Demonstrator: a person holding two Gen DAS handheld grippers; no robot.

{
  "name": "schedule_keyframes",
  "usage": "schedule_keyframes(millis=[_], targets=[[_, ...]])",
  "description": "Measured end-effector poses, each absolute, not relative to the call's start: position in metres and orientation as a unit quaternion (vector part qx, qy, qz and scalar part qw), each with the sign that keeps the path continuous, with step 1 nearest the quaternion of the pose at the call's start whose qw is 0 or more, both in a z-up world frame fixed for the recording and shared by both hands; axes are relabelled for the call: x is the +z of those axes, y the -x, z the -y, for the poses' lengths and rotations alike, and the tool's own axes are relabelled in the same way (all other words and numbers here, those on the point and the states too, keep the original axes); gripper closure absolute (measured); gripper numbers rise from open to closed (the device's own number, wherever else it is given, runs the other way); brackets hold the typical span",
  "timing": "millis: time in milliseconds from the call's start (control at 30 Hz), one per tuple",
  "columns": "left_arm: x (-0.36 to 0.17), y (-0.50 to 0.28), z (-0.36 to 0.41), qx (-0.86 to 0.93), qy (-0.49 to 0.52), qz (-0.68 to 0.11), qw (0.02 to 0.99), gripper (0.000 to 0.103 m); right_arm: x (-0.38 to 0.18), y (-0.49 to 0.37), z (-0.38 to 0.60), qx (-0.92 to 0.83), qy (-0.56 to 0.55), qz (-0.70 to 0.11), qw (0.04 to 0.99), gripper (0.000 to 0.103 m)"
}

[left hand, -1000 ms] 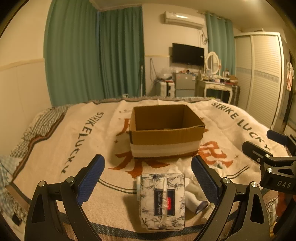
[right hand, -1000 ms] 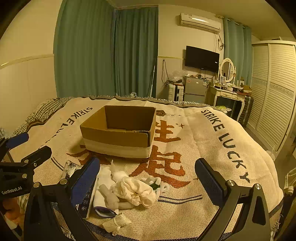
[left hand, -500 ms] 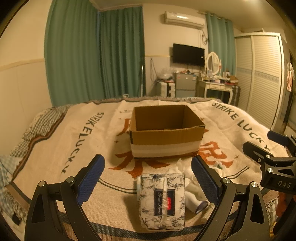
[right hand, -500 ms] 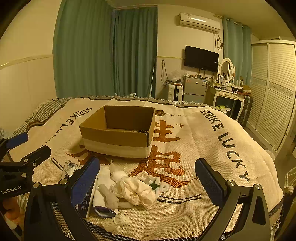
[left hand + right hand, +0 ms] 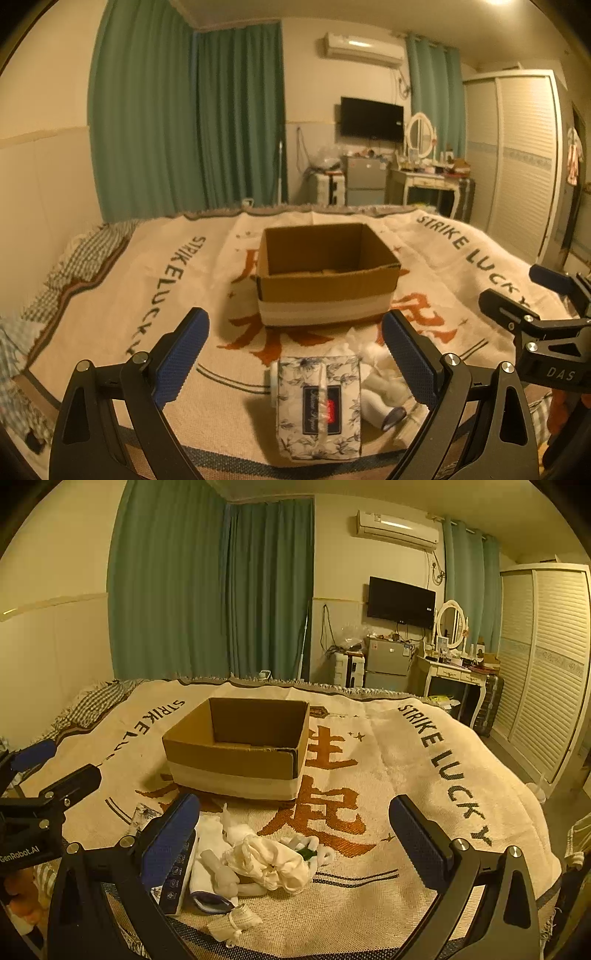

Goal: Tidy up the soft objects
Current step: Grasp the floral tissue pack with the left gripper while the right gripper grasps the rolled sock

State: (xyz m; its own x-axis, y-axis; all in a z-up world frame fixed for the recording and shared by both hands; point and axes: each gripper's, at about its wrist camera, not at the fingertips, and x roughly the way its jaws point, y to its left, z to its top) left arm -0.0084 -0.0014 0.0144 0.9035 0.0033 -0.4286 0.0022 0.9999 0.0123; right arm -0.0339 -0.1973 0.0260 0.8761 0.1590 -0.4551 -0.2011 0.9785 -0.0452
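An open brown cardboard box [image 5: 327,273] [image 5: 240,747] stands mid-bed on the cream blanket. Nearer me lies a floral tissue pack [image 5: 319,404], with a heap of white socks and cloths [image 5: 266,856] [image 5: 380,373] to its right. A small rolled white bundle [image 5: 232,923] rests by the blanket's front edge. My left gripper [image 5: 295,354] is open above the tissue pack, holding nothing. My right gripper [image 5: 295,838] is open above the sock heap, also holding nothing. Each gripper shows at the edge of the other's view.
The blanket [image 5: 406,775] with "STRIKE LUCKY" lettering covers the bed; its edge drops off at the right. Green curtains [image 5: 221,590], a TV [image 5: 400,602], a dressing table [image 5: 458,668] and a wardrobe [image 5: 546,664] line the far walls.
Both grippers stay open. The left wrist view has shifted slightly; the objects on the bed lie where they were.
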Motion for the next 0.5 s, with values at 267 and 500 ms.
schedule_keyframes(millis=[267,500], targets=[[0.020,0.015,0.003,-0.014,-0.010,-0.224,0.974,0.007,0.040,0.053,0.196,0.089,0.060,-0.226,0.968,0.000],[-0.039,-0.007,0.005,-0.027,-0.024,-0.303,0.952,0.007,0.008,0.050,0.197,0.089,0.065,-0.270,0.956,0.000]])
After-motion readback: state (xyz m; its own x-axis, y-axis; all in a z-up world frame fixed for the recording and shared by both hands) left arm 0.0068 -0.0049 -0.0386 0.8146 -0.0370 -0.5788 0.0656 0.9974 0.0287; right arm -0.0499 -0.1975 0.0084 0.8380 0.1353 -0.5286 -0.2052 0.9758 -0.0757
